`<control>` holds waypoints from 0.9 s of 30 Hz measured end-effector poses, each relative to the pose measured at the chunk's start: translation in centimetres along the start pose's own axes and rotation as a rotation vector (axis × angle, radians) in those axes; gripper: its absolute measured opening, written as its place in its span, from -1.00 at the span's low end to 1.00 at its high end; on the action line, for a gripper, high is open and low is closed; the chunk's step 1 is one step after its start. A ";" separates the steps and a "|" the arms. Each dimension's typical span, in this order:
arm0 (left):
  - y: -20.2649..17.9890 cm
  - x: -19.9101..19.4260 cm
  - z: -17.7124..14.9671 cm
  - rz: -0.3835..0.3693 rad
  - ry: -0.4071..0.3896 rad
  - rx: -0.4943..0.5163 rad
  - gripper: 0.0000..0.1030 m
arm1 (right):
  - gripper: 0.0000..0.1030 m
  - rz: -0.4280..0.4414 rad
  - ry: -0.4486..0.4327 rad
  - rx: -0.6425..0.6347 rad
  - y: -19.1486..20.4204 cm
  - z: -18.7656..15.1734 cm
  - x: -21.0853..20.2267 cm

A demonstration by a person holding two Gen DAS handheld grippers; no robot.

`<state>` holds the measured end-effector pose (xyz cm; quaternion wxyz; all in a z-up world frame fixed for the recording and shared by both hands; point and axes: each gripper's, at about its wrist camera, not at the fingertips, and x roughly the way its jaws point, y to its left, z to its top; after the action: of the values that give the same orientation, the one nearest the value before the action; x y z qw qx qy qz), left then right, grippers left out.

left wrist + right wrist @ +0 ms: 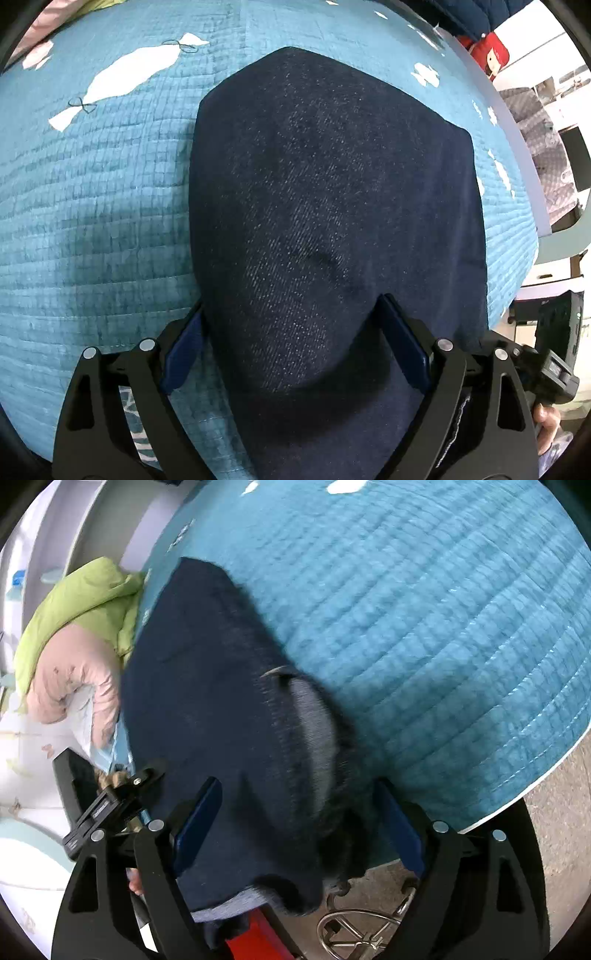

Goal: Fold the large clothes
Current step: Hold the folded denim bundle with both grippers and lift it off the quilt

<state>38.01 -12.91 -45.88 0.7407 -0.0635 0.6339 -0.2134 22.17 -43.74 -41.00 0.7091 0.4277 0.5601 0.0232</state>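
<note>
Bed quilt [92, 221], blue with white fish shapes, is the biggest thing in both views, and it carries everything else. It is soft and bumpy, so cloth can drag on it.

Dark blue denim garment [332, 192] lies on the quilt, and it looks like big jeans already folded into a thick stack. In the left view its long side runs away from the camera toward a pointed far end, and the near end comes down between the fingers. In the right view the same garment [221, 701] runs up and to the left toward the green and pink bedding [81, 635], with a pale inside patch showing near its right edge. Its near end hangs a little past the edge of the bed.

Left tool [295, 343] stands wide open, with denim lying between its blue pads [183, 350], and it does not squeeze the cloth. Right tool [299, 819] is wide open too, with cloth between the fingers but no pinch that I can see.

To do this step well, I think both tools should close on the near end at the same time, one near each corner. Then lift evenly and carry that end straight along the long side to the far end, so the edges meet. Going slowly should stop the layers from sliding apart.
</note>
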 end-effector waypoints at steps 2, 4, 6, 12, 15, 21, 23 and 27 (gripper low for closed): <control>0.2 -0.2 -0.2 -0.010 -0.008 -0.008 0.72 | 0.51 -0.007 0.005 -0.017 0.8 -0.2 0.4; 0.4 -0.2 -0.3 -0.024 -0.006 -0.026 0.72 | 0.50 -0.025 0.000 -0.012 0.8 0.1 1.2; 0.6 -0.5 -0.6 -0.038 -0.005 -0.033 0.72 | 0.52 -0.019 -0.005 0.017 0.5 0.6 2.1; 1.6 -0.7 -1.8 -0.091 -0.011 -0.084 0.72 | 0.50 -0.050 0.011 -0.026 2.4 1.0 2.8; 1.9 -0.7 -2.0 -0.099 -0.026 -0.091 0.72 | 0.35 -0.090 -0.004 -0.041 2.2 0.7 3.3; 0.8 -1.1 -2.0 -0.046 -0.066 -0.045 0.55 | -0.45 -0.138 -0.087 -0.079 3.1 -0.6 2.2; 0.5 -1.4 -2.2 -0.041 -0.089 -0.027 0.42 | -0.57 -0.155 -0.114 -0.113 4.4 -1.1 1.9; 0.4 -3.0 -2.9 -0.045 -0.123 0.004 0.20 | -0.59 -0.127 -0.146 -0.172 7.3 -2.0 1.4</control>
<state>35.00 -10.87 -43.87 0.7733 -0.0893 0.5854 -0.2268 24.34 -37.28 -37.52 0.7820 0.3297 0.5288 -0.0051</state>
